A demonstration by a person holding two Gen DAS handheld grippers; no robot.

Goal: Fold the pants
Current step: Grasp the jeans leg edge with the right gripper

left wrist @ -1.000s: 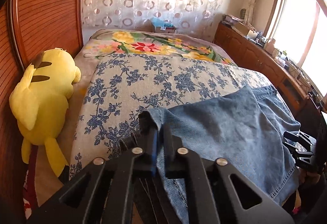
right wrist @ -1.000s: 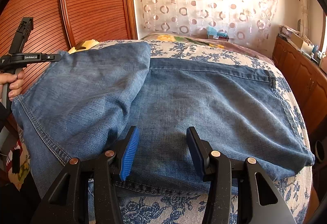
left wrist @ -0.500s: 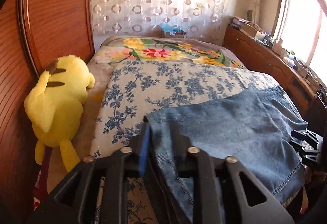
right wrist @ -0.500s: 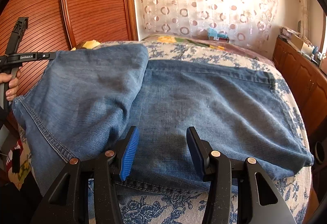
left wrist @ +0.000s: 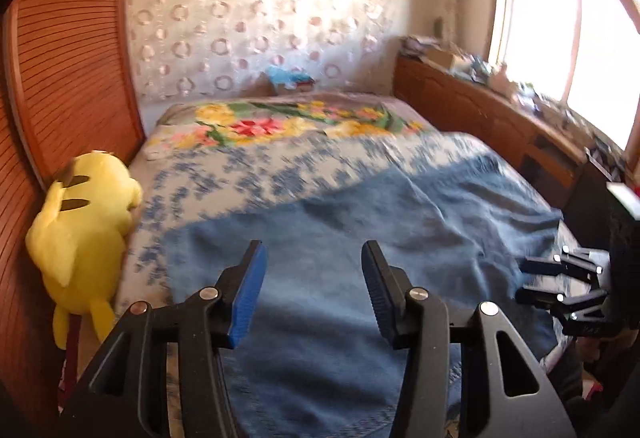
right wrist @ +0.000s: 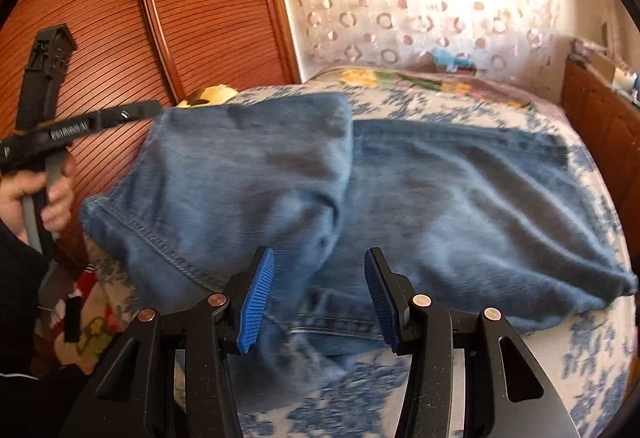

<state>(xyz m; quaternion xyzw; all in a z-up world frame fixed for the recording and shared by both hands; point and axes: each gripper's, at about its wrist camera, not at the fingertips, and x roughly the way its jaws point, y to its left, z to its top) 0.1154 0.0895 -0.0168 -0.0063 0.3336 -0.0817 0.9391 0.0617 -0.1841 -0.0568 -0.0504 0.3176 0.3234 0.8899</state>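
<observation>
Jeans (right wrist: pixel 360 190) lay folded on the bed (left wrist: pixel 280 166). The left gripper (left wrist: pixel 312 290), just opening, and the right gripper (right wrist: pixel 318 298), narrowing slightly, held nothing. Only the left view showed the yellow plush toy (left wrist: pixel 84 230) whole; the gripper's lettering was unreadable.

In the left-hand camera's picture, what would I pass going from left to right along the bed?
Yellow plush toy → left gripper, fingers apart over the jeans → right gripper at the bed's right edge.
</observation>
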